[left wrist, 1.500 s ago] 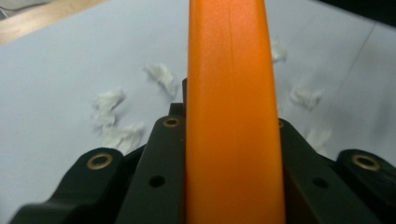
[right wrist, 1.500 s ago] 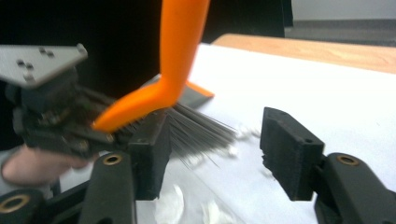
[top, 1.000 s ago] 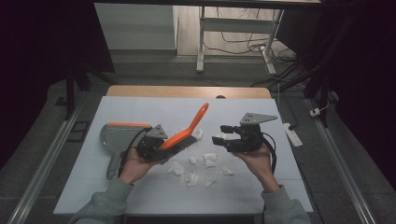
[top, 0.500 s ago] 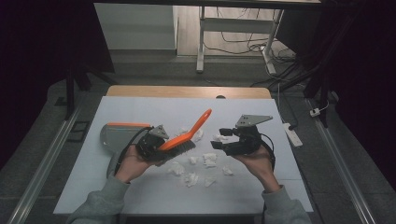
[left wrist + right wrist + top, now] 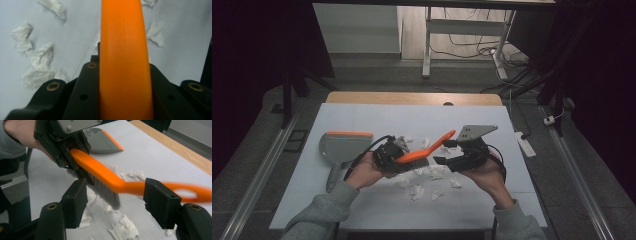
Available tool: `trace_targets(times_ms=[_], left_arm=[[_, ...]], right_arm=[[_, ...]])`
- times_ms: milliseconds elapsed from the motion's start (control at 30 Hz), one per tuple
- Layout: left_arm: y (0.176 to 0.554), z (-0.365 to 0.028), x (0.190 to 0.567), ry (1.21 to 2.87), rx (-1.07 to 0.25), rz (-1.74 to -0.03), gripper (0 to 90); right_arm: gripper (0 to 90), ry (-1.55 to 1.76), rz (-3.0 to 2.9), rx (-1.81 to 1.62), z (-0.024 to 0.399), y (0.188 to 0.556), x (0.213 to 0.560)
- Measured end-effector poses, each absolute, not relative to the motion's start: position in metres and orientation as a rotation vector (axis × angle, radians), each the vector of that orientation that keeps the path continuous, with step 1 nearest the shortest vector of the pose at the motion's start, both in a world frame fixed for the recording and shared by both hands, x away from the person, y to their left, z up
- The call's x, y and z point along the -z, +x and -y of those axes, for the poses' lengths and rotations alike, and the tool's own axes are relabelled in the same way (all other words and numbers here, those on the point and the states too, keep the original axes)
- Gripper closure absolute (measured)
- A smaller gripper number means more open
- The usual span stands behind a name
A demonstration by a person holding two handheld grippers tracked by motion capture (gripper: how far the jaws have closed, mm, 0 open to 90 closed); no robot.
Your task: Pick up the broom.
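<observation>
Left claw (image 5: pixel 398 156) clamps the orange brush (image 5: pixel 427 150); right claw (image 5: pixel 446 151) gapes around its handle, bristles visible from the right gripper view.

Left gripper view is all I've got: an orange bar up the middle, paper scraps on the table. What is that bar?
Observer: A brush with grey bristles; the left gripper is shut on its head end.
Operator: Right gripper on it too?
Observer: No. The right gripper is open, and its fingers stand either side of the handle without pressing it.
Operator: Anything to sweep into?
Observer: A grey dustpan with an orange lip lies left of the hands, apart from the paper scraps.
</observation>
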State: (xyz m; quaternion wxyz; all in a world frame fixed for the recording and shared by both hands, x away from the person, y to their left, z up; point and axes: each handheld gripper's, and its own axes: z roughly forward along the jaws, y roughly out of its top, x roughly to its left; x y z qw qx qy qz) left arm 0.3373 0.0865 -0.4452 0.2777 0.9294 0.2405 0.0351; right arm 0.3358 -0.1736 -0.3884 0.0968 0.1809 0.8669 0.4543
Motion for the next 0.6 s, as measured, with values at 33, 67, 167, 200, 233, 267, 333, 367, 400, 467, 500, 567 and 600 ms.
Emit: trace_targets(times_ms=[33,67,167,200,233,267,333,367,400,467,500,567,600], left_arm=[[0.337,-0.084,0.445,2.509,-0.091,-0.638,79.8],[0.337,-0.081,0.445,2.524,-0.09,-0.622,79.8],[0.334,-0.069,0.445,2.588,-0.074,-0.538,79.8],[0.334,-0.069,0.445,2.588,-0.074,-0.538,79.8],[0.334,-0.066,0.446,2.614,-0.069,-0.515,79.8],[0.332,-0.059,0.447,2.664,-0.063,-0.475,79.8],[0.331,-0.055,0.446,2.685,-0.045,-0.448,79.8],[0.331,-0.055,0.446,2.685,-0.045,-0.448,79.8],[0.331,-0.052,0.445,2.693,-0.033,-0.424,79.8],[0.332,-0.052,0.445,2.702,-0.031,-0.408,79.8],[0.331,-0.051,0.445,2.707,-0.032,-0.397,79.8],[0.33,-0.049,0.445,2.71,-0.018,-0.378,79.8],[0.329,-0.047,0.445,2.72,0.001,-0.351,79.8]], right_arm=[[36.0,0.525,-2.574,-1.338,0.172,0.336,0.389],[35.7,0.517,-2.588,-1.322,0.171,0.337,0.39],[34.0,0.477,-2.624,-1.233,0.165,0.339,0.395],[34.1,0.457,-2.641,-1.199,0.162,0.339,0.397],[35.0,0.439,-2.652,-1.162,0.16,0.339,0.398],[35.3,0.414,-2.668,-1.129,0.158,0.339,0.4],[35.6,0.379,-2.71,-1.078,0.153,0.339,0.405],[35.7,0.364,-2.738,-1.062,0.152,0.339,0.407],[35.7,0.355,-2.762,-1.05,0.151,0.34,0.41],[36.1,0.343,-2.801,-1.027,0.15,0.343,0.416],[37.6,0.332,-2.823,-1.014,0.149,0.344,0.419],[40.9,0.313,-2.864,-0.99,0.147,0.344,0.423],[44.5,0.287,-2.881,-0.967,0.145,0.344,0.425]])
